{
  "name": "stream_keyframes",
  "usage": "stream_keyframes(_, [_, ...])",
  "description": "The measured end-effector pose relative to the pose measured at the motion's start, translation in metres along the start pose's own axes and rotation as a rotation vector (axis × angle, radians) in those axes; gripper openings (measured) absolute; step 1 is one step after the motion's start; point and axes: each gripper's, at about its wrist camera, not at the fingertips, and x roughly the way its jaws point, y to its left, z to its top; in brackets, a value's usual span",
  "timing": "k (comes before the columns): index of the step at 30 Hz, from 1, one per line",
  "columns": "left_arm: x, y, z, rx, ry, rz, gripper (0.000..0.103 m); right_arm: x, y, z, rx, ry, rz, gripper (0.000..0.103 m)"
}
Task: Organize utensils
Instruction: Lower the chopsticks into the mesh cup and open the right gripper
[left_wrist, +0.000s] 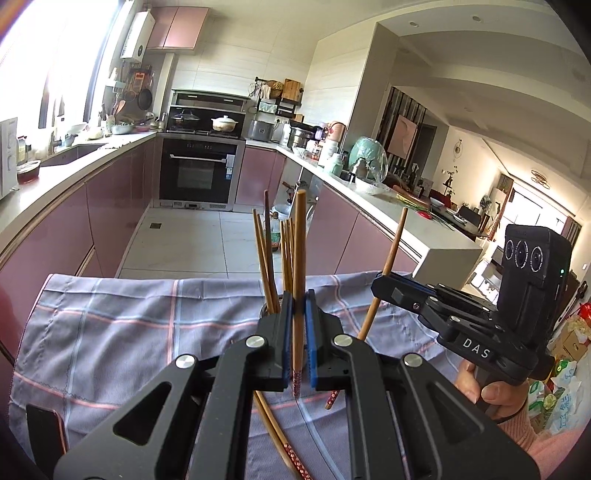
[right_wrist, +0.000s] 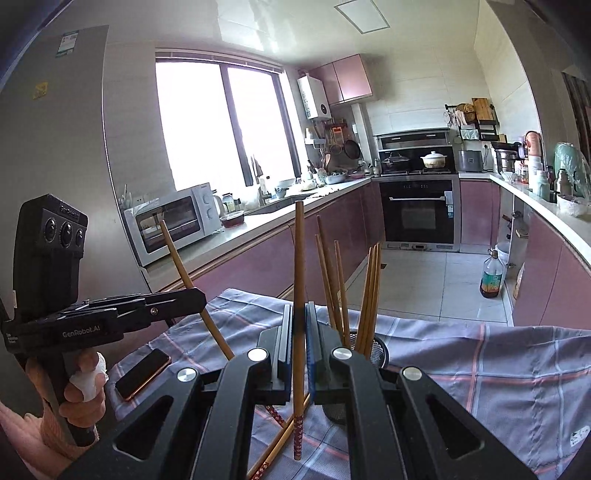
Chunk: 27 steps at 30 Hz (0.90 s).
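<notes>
A: On the checked cloth (left_wrist: 110, 332), what's gripped?
B: My left gripper (left_wrist: 298, 325) clamps one upright chopstick (left_wrist: 299, 258); my right gripper (right_wrist: 300, 332) clamps another chopstick (right_wrist: 299, 266).
A: Holder?
B: Mesh holder (right_wrist: 380, 349), mostly hidden behind fingers.

Bright daylight, blown-out window (right_wrist: 221, 125), fisheye-bent edges.

Two grippers counted: left gripper (left_wrist: 299, 332), right gripper (right_wrist: 300, 339). One chopstick clamped in each: left-held chopstick (left_wrist: 299, 258), right-held chopstick (right_wrist: 299, 266). Chopsticks standing in one mesh holder (right_wrist: 378, 349): about six seen in right wrist view (right_wrist: 369, 291); exact count uncertain. Loose chopsticks lying on checked cloth (right_wrist: 480, 369): two made out (right_wrist: 280, 439). One phone (right_wrist: 143, 373) noted near cloth's left edge.
</notes>
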Motion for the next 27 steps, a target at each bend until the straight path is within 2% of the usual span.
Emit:
stream_keyframes(13, [0.007, -0.014, 0.016, 0.031, -0.038, 0.017, 0.007, 0.002, -0.003, 0.017, -0.013, -0.029, -0.014, 0.005])
stream_keyframes(27, [0.015, -0.009, 0.028, 0.037, -0.059, 0.02, 0.007, -0.001, -0.01, 0.037, -0.013, -0.081, -0.05, 0.005])
